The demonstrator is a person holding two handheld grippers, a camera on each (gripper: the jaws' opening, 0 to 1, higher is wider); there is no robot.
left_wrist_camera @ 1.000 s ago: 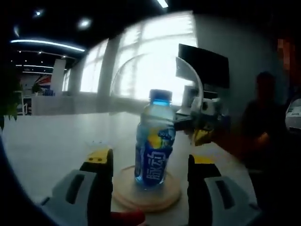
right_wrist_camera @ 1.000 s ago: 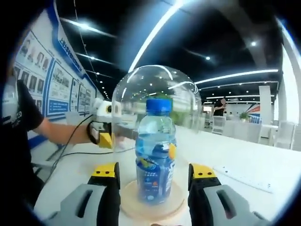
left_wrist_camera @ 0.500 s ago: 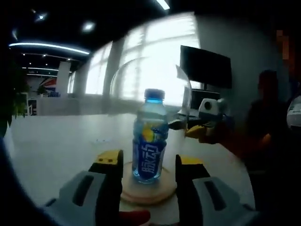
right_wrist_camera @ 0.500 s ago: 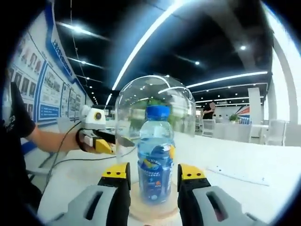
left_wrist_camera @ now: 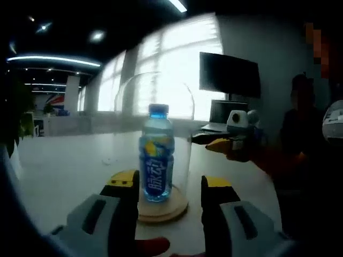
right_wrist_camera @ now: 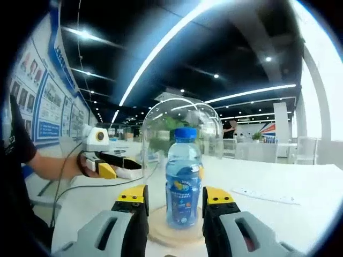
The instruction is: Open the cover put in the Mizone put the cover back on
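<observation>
I view the Mizone bottle standing on its wooden base under the glass dome; both grippers' fingers part, empty. The dome looks slippery, fragile: grasp low.

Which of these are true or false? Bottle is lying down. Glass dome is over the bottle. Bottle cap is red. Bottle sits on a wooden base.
1. The Mizone bottle is lying down. False: it stands upright.
2. The glass dome covers the bottle. True.
3. The bottle cap is red. False: it is blue.
4. The bottle sits on a round wooden base. True.
5. The left gripper grips the bottle. False: its jaws stand apart, nearer the camera than the dome.
</observation>
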